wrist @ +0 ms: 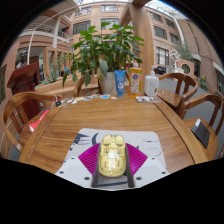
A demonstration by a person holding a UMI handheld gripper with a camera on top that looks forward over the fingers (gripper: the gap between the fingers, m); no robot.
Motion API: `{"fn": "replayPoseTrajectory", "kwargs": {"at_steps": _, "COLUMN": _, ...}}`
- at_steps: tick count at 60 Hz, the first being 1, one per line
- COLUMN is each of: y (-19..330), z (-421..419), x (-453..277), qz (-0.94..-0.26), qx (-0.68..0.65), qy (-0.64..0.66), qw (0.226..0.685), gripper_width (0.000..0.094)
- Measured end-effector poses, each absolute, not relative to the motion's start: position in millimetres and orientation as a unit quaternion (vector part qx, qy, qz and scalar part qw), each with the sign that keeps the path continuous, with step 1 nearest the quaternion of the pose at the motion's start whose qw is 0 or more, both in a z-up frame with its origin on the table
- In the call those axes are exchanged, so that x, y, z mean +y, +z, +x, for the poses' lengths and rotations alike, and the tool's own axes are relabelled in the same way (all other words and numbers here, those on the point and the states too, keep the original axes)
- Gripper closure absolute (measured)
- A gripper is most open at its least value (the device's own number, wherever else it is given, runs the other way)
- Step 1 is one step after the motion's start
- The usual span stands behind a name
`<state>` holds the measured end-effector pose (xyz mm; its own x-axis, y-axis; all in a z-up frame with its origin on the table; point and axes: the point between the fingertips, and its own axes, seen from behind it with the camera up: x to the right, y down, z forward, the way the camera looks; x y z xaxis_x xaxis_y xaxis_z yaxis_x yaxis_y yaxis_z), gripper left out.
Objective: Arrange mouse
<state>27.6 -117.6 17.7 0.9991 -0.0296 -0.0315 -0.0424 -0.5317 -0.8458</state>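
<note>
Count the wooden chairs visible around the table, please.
3: one wooden chair beside the round wooden table, one across it, another behind that one. Others may be hidden.

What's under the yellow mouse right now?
The yellow mouse sits between the gripper fingers, flanked by their pink pads. Beyond lies the wooden table. What lies directly beneath the mouse is covered by it.

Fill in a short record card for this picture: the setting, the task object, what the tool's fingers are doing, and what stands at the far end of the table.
Setting: round wooden table with wooden chairs
Task object: yellow mouse
Tool: fingers shut on the mouse, pink pads at either side
Far end: potted plant, bottles
Beyond: a building's windows
</note>
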Motion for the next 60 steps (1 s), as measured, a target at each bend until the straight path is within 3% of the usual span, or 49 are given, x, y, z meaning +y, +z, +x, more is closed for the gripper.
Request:
{"fn": "replayPoseTrajectory", "kwargs": {"at_steps": 6, "y": -12.4, "z": 33.4, "x": -119.5, "qz": -0.887, "qx": 0.02, "qy": 0.019, "qw": 0.461, "gripper_width": 0.0476}}
{"fn": "replayPoseTrajectory", "kwargs": {"at_steps": 11, "y": -4.0, "z": 33.3, "x": -119.7, "qz": -0.883, "qx": 0.02, "qy": 0.016, "qw": 0.468, "gripper_width": 0.0416}}
{"fn": "replayPoseTrajectory", "kwargs": {"at_steps": 14, "y": 2.5, "z": 33.7, "x": -120.9, "qz": -0.882, "qx": 0.017, "qy": 0.013, "qw": 0.47, "gripper_width": 0.0305}}
{"fn": "replayPoseTrajectory", "kwargs": {"at_steps": 18, "y": 11.0, "z": 33.1, "x": -126.3, "qz": -0.88, "qx": 0.009, "qy": 0.008, "qw": 0.475, "gripper_width": 0.0061}}
{"fn": "replayPoseTrajectory", "kwargs": {"at_steps": 21, "y": 21.1, "z": 34.0, "x": -133.2, "qz": -0.877, "qx": 0.007, "qy": 0.003, "qw": 0.48, "gripper_width": 0.0113}}
{"fn": "replayPoseTrajectory", "kwargs": {"at_steps": 25, "y": 39.3, "z": 33.5, "x": -146.5, "qz": -0.874, "qx": 0.006, "qy": -0.003, "qw": 0.487, "gripper_width": 0.007}}
{"fn": "replayPoseTrajectory", "kwargs": {"at_steps": 48, "y": 141.7, "z": 29.3, "x": -268.9, "qz": -0.85, "qx": 0.006, "qy": -0.022, "qw": 0.527, "gripper_width": 0.0081}}
{"fn": "replayPoseTrajectory", "kwargs": {"at_steps": 60, "y": 177.6, "z": 23.2, "x": -324.7, "qz": -0.839, "qx": -0.001, "qy": -0.025, "qw": 0.543, "gripper_width": 0.0079}}
